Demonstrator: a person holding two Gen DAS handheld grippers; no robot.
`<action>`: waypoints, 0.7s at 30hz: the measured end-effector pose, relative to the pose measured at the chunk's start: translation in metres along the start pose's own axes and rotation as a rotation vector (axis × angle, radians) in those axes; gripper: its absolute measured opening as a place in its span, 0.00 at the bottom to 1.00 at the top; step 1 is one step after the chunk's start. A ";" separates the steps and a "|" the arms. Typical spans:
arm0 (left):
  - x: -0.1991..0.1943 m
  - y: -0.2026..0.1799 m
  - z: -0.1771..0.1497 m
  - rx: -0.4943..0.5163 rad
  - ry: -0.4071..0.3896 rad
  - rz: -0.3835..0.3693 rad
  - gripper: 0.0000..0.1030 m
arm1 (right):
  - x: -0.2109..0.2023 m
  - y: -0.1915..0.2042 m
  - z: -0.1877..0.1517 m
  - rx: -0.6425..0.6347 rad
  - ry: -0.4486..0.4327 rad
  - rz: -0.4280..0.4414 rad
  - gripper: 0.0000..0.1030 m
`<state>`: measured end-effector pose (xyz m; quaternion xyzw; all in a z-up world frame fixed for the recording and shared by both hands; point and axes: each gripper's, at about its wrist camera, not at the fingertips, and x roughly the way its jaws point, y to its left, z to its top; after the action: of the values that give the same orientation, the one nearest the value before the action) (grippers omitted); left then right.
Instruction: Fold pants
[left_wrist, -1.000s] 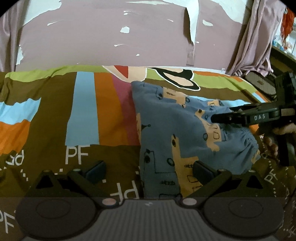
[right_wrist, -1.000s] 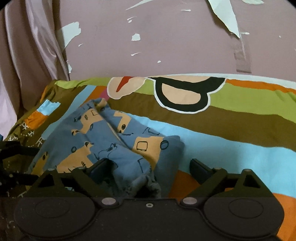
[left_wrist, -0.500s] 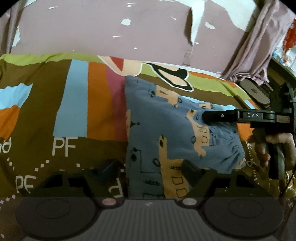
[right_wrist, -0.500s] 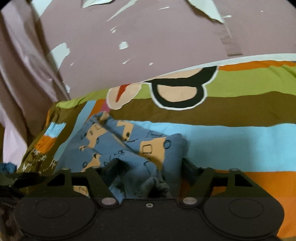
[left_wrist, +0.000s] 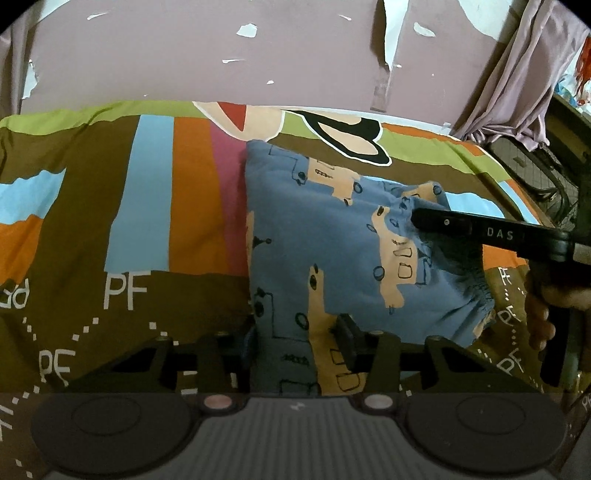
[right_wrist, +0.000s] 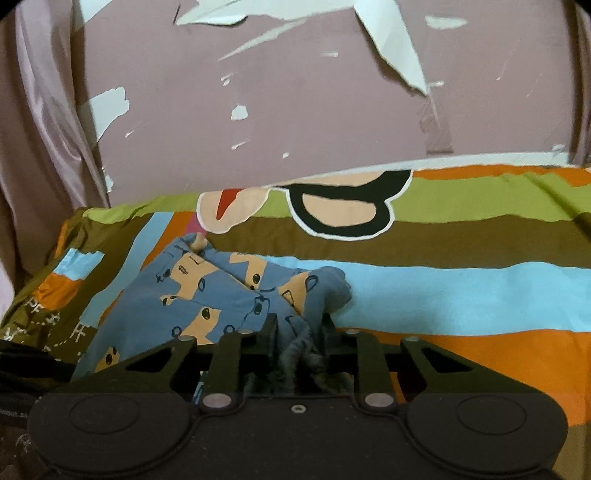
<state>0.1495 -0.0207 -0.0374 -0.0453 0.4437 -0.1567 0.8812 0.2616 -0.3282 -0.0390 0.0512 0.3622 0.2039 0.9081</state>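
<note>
Blue pants (left_wrist: 325, 236) with a tan car print lie folded on the striped bedspread (left_wrist: 155, 192). My left gripper (left_wrist: 295, 339) is shut on the near edge of the pants. My right gripper (right_wrist: 297, 332) is shut on the gathered waistband end of the pants (right_wrist: 221, 291); its black finger (left_wrist: 443, 221) marked DAS reaches in from the right in the left wrist view, with the hand behind it.
A mauve wall (right_wrist: 295, 110) with peeling paint stands behind the bed. A mauve curtain (left_wrist: 517, 74) hangs at the right, with dark wire clutter (left_wrist: 532, 166) beside the bed. The bedspread (right_wrist: 461, 280) extends to the right of the pants.
Both grippers have closed from open onto the pants. The right gripper has pushed forward, bunching the waistband end toward the middle of the pants.
</note>
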 end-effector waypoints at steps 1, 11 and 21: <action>0.000 0.000 0.001 -0.005 0.006 0.001 0.45 | -0.003 0.003 -0.001 -0.001 -0.015 -0.010 0.21; -0.004 -0.003 0.002 -0.007 0.022 0.027 0.33 | -0.033 0.022 -0.013 -0.006 -0.129 -0.001 0.18; -0.017 -0.007 -0.006 -0.007 0.005 0.046 0.20 | -0.062 0.039 -0.022 -0.047 -0.191 0.016 0.18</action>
<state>0.1335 -0.0213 -0.0268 -0.0379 0.4474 -0.1350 0.8832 0.1932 -0.3194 -0.0063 0.0522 0.2685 0.2136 0.9378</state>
